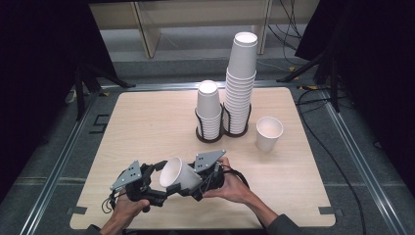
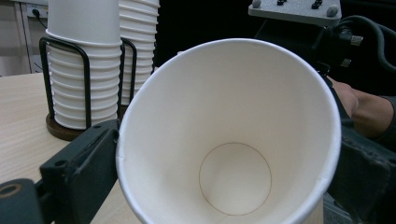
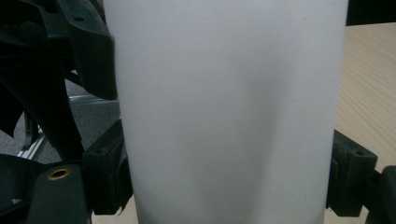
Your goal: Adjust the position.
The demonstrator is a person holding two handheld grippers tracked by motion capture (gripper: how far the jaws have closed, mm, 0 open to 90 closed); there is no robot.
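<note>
A white paper cup [image 1: 177, 175] hangs tilted above the front of the wooden table [image 1: 147, 122], with its mouth turned up and to the left. My left gripper [image 1: 159, 190] closes on it from the left, and in the left gripper view I look straight into the empty cup [image 2: 233, 140] between the jaws. From the right, my right gripper [image 1: 198, 182] clasps the cup's body. In the right gripper view the cup's side wall [image 3: 229, 116] sits between the two jaws.
Two stacks of white cups stand in black wire holders at the table's far middle, a short one [image 1: 209, 110] and a tall one [image 1: 240, 83]. A single upright cup [image 1: 268, 133] stands to their right. Black stands and cables surround the table.
</note>
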